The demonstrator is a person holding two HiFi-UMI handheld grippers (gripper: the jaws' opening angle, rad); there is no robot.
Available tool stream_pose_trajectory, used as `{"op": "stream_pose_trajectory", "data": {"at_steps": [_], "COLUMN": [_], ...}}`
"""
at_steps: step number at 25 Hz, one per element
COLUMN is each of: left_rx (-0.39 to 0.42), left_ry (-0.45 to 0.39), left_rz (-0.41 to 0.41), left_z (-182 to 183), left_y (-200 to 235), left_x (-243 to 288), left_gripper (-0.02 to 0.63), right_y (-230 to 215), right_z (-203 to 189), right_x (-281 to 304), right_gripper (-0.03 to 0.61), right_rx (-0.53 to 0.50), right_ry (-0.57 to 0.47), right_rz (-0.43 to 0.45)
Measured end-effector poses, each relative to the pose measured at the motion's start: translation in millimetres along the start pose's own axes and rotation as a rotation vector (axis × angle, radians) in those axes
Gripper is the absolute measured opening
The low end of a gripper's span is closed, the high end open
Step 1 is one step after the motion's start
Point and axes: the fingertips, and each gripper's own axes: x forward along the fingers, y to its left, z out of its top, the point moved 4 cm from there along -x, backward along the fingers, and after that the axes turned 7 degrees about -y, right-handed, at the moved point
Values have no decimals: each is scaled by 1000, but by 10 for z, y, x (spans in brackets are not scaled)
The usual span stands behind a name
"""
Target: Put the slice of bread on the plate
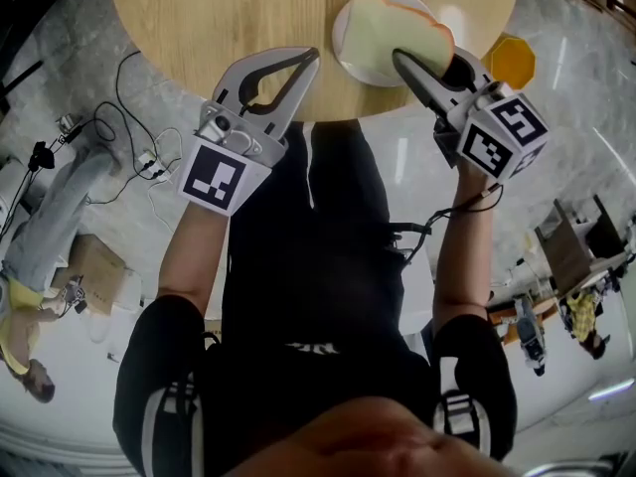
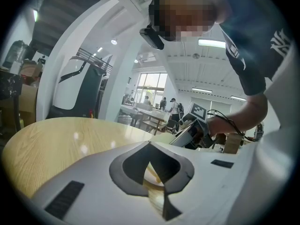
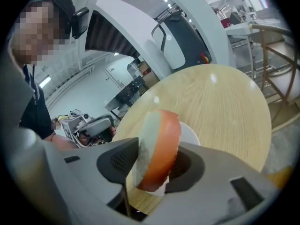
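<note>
Left gripper (image 1: pixel 310 61) held level at the near edge of the round wooden table (image 1: pixel 219 8), jaws closed tip to tip, nothing between them. Right gripper (image 1: pixel 419 66) angled downward, its pads against both faces of the slice of bread (image 1: pixel 393 28). Slice stands on edge, tilted, crust toward the outer jaw. It hangs directly over the white plate (image 1: pixel 350 66); contact with the plate cannot be made out.
</note>
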Motion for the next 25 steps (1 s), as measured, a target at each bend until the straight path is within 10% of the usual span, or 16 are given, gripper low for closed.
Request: {"op": "stream_pose_trajectory", "data": {"at_steps": [25], "left_rx": [7], "left_ry": [31], "left_rz": [-23], "left_z": [-78], "left_y": [-35], "left_x": [44], "left_gripper": [12], "right_y": [-124], "right_z": [-10], "right_x": [33], "right_gripper": [295], "right_rx": [-253], "right_ry": [75], "right_rz": [-174]}}
